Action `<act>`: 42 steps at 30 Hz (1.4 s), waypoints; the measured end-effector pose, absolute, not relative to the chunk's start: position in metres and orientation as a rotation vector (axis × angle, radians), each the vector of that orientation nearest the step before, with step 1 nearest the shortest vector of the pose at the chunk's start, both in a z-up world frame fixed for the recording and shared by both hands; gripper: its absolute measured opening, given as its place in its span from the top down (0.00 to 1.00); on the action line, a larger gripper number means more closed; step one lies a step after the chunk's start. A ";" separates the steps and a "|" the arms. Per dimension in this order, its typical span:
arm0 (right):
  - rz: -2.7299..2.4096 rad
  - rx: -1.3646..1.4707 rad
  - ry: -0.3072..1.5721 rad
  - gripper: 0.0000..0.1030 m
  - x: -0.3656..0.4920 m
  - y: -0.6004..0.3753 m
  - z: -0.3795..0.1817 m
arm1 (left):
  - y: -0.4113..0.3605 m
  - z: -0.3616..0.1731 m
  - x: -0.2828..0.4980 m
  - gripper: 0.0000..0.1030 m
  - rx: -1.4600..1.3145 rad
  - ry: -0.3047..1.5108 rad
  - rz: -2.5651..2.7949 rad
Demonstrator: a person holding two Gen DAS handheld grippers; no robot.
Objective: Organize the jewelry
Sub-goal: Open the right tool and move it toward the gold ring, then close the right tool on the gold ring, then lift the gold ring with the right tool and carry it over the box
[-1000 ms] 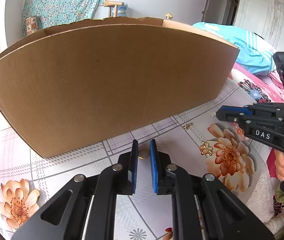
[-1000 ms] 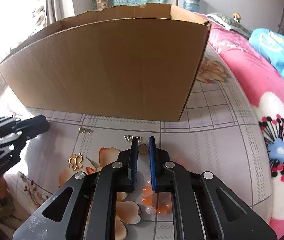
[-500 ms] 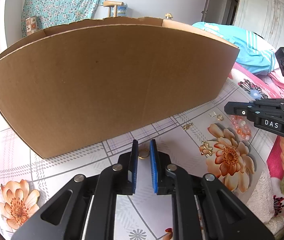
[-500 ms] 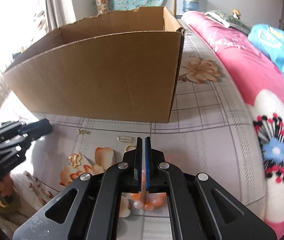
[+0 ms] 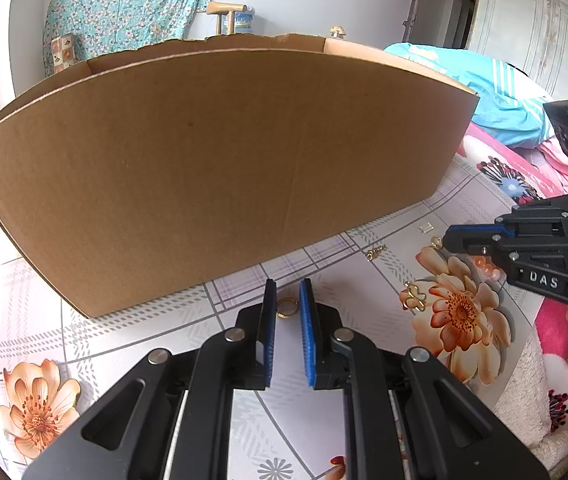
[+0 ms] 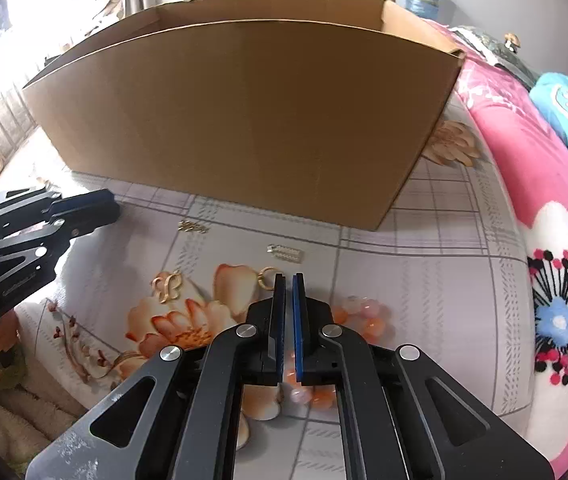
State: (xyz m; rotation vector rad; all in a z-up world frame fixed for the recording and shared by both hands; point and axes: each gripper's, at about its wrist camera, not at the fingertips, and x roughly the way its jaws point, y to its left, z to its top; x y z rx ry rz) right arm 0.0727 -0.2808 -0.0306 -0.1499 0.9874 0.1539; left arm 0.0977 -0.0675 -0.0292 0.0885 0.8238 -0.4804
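Two grippers, one piece apiece; entries run from the tool outward.

1. Left gripper (image 5: 286,286): jaws parted narrowly, tips at the cloth, a gold ring (image 5: 287,307) lying in the gap. Whether the pads actually pinch it cannot be told.
   Handling: squeeze until the ring is firmly nipped, then raise slowly and check that it comes up with the tips.

2. Right gripper (image 6: 288,278): all but closed, having just eased to a thin slit with nothing in it. A second ring (image 6: 267,276) lies just outside its left finger.
   Handling: widen the jaws, shift sideways so the ring sits between the pads, touch down, then close.

3. Loose stock on the flowered tablecloth (image 6: 424,280): butterfly charm (image 6: 167,286), short chain piece (image 6: 192,226), silver clip (image 6: 286,254), and orange beads (image 6: 364,316) partly under the right gripper.

4. Cardboard box (image 6: 243,120): open-topped, directly beyond the jewelry and probably where it goes. Its near wall stands tall, so a held piece should clear the rim before release.
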 end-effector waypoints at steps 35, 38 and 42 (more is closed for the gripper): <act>0.150 -0.059 0.883 0.90 0.059 -0.275 -0.004 | -0.060 -0.017 0.086 0.89 0.072 0.770 -0.512; 0.163 -0.042 0.849 0.90 0.050 -0.277 0.010 | -0.055 -0.007 0.077 0.89 0.047 0.751 -0.530; 0.202 -0.007 0.784 0.90 0.037 -0.274 0.033 | -0.047 0.024 0.059 0.89 0.021 0.677 -0.564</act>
